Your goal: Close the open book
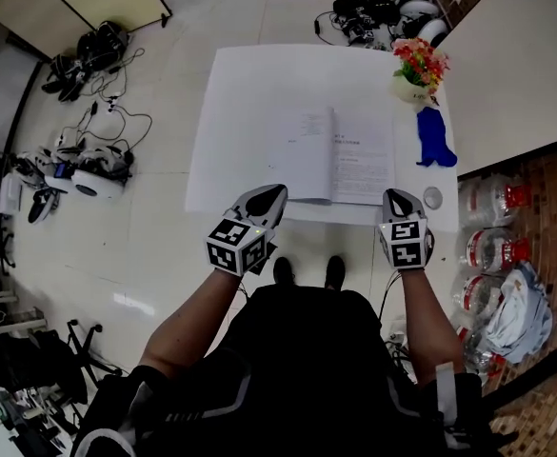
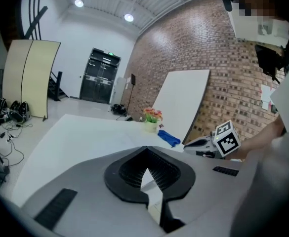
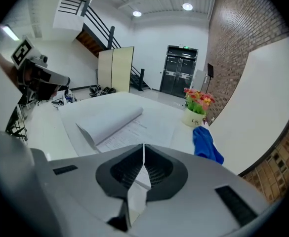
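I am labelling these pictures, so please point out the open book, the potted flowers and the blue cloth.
open book (image 1: pixel 343 156), head view, right page beside the spine.
potted flowers (image 1: pixel 419 68), head view, on the blooms.
blue cloth (image 1: pixel 434 137), head view, its middle.

Industrial lab or studio, brick wall (image 2: pixel 184 43), staircase (image 3: pixel 97 26), tangled floor cables (image 1: pixel 107 117)

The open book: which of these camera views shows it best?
The head view: it looks down on the open book, both pages in sight. The right gripper view shows it slantwise, near edge hidden behind the right gripper. The left gripper view shows no book that I can make out.
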### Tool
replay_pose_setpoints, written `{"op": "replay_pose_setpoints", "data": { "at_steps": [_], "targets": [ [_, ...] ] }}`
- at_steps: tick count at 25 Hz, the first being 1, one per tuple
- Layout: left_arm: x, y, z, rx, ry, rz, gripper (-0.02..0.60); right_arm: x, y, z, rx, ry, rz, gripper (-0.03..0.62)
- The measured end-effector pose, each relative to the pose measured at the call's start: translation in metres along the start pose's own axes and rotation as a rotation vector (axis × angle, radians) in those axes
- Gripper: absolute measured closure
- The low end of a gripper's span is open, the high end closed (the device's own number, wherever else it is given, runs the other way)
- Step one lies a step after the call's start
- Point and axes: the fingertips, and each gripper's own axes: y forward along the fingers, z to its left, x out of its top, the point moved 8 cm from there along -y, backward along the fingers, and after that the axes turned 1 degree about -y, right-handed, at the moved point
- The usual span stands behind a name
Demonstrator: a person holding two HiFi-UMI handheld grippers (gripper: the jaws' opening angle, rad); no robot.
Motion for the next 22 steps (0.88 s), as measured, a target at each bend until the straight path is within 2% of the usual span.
{"op": "replay_pose_setpoints", "data": {
  "at_steps": [8, 12, 16, 19, 22],
  "targets": [
    [0.010, -0.024, 0.030, 0.073, -0.055, -0.064, 0.588, 0.036, -0.007, 0.020, 0.016, -0.080, -0.053, 0.592],
    [0.007, -0.031, 0.035, 0.085, -0.082, -0.073, 0.588, 0.053, -0.005, 0.033, 0.054, -0.147, -0.073, 0.592],
    [-0.003, -0.035, 0.036, 0.111, -0.105, -0.063, 0.588, 0.082, -0.003, 0.061, 0.110, -0.347, -0.094, 0.589],
    [-0.015, -0.044, 0.043, 0.144, -0.123, -0.044, 0.588, 0.097, 0.013, 0.103, 0.197, -0.546, -0.098, 0.494],
    [-0.028, -0.049, 0.053, 0.194, -0.155, -0.023, 0.588, 0.101, 0.030, 0.146, 0.267, -0.734, -0.101, 0.468]
  ]
}}
